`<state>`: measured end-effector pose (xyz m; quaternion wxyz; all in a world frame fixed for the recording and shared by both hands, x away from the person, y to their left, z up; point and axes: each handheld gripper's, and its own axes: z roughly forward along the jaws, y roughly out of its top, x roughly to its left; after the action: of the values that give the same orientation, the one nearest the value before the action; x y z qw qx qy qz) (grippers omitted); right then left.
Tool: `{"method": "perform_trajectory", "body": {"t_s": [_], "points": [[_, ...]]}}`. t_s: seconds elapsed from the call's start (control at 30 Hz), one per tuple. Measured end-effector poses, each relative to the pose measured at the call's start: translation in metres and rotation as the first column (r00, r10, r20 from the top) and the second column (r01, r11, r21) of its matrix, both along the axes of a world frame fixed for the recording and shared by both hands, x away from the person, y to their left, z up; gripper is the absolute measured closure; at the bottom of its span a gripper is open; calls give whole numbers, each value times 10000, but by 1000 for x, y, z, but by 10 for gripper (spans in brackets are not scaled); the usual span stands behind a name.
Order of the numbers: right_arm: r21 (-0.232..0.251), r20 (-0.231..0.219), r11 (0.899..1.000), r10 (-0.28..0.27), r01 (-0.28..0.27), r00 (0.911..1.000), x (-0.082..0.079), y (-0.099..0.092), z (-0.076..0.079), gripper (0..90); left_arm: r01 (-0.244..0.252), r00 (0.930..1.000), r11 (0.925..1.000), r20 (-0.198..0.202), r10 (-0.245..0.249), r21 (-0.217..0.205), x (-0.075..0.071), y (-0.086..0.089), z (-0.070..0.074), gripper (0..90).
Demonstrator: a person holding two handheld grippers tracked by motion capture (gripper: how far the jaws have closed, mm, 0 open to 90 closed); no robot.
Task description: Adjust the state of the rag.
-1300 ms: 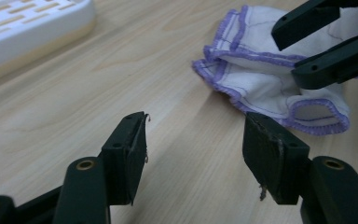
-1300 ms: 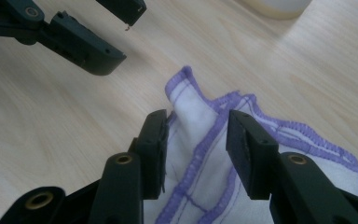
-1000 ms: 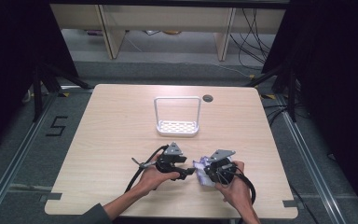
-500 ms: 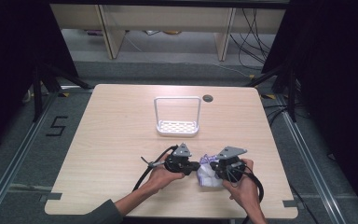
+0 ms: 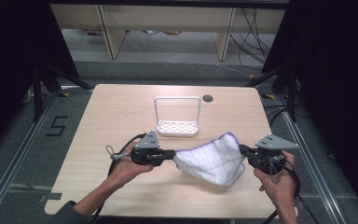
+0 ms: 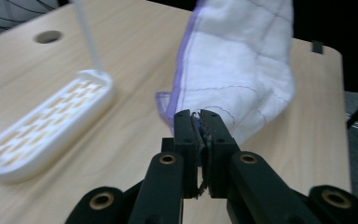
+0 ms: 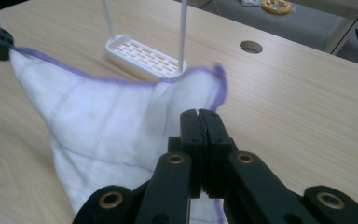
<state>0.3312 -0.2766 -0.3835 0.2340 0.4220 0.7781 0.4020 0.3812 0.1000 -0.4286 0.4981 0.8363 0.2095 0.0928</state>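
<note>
A white cloth point(image 5: 209, 161) with a purple hem and thin grid lines hangs spread between my two grippers, above the wooden table point(image 5: 121, 116). At its left corner my left gripper point(image 5: 173, 156) is shut on the hem, with cloth point(image 6: 242, 70) bunched between the pads point(image 6: 186, 128). On the right, my right gripper point(image 5: 241, 150) is shut on the other edge, and the cloth point(image 7: 102, 121) sags below and to the left of its jaws. The middle of the cloth droops toward the tabletop.
A white wire rack point(image 5: 177, 127) with a slotted base stands upright at the table's middle, just behind the cloth. A round cable hole point(image 5: 208, 98) sits near the far edge. Dark curtains and floor rails flank the table.
Both hands have risen and moved apart. The cloth, bunched small between the grippers on the table before, is now lifted and stretched out wide. The left jaws have closed on its corner.
</note>
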Motion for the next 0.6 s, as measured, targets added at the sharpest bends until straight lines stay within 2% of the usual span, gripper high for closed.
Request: {"method": "perform_trajectory", "body": {"t_s": [0.03, 0.07, 0.1, 0.13, 0.17, 0.2, 0.27, 0.3, 0.33, 0.37, 0.4, 0.43, 0.47, 0.5, 0.53, 0.57, 0.6], "points": [[95, -11, 9999, -89, 89, 10000, 0, -1, -1, 896, -159, 9999, 9999, 43, 159, 8, 1, 6, 1, 853], [153, -7, 9999, -19, 19, 10000, 2, -3, -3, 896, -384, 9993, 9992, 45, 384, -132, 3, 20, 1, 853], [126, 113, 9999, 101, -103, 9999, 5, -4, -5, 896, -416, 9991, 9991, 46, 416, -106, 2, 27, -1, 853], [453, -169, 9990, 19, -12, 9999, 4, -2, -8, 896, -368, 9993, 9993, -4, 368, -108, 0, 33, -5, 854], [453, -169, 9990, 19, -12, 9999, 4, -2, -8, 896, -368, 9993, 9993, -4, 368, -108, 0, 33, -5, 853], [734, -169, 9962, 486, -472, 9987, 2, 1, -14, 896, -410, 9991, 9991, -72, 409, -94, -4, 37, -9, 853], [517, -353, 9962, 726, -708, 9967, -8, 7, -18, 896, -118, 9999, 9999, -104, 119, 80, -19, 44, -23, 852], [517, -353, 9962, 726, -708, 9967, -8, 7, -18, 896, -118, 9999, 9999, -104, 119, 80, -19, 44, -23, 851], [328, -364, 9957, 876, -864, 9955, -14, 10, -20, 896, 44, 9999, 9996, -164, -39, 267, -25, 46, -30, 851], [201, -465, 9950, 982, -973, 9941, -24, 14, -25, 896, 130, 9995, 9997, -288, -123, 216, -31, 46, -39, 851], [242, -744, 9939, 1089, -1074, 9913, -39, 19, -36, 895, 229, 9984, 9990, -520, -209, 379, -38, 48, -49, 851], [264, -896, 9924, 1224, -1205, 9884, -45, 19, -43, 895, 298, 9972, 9986, -693, -267, 437, -41, 49, -53, 851], [183, -825, 9911, 1331, -1321, 9877, -47, 19, -48, 895, 361, 9960, 9981, -834, -318, 508, -45, 49, -59, 851], [-19, -1189, 9908, 1339, -1351, 9838, -53, 20, -57, 895, 532, 9945, 9969, -938, -476, 585, -46, 49, -62, 850], [-94, -1358, 9904, 1352, -1377, 9815, -56, 21, -62, 896, 532, 9945, 9969, -938, -476, 585, -46, 49, -62, 850], [-162, -1667, 9895, 1388, -1435, 9762, -61, 22, -72, 895, 632, 9943, 9945, -910, -556, 835, -52, 49, -66, 849], [-280, -1817, 9886, 1407, -1482, 9732, -63, 22, -77, 895, 714, 9930, 9940, -1003, -630, 826, -56, 49, -68, 849]]}}
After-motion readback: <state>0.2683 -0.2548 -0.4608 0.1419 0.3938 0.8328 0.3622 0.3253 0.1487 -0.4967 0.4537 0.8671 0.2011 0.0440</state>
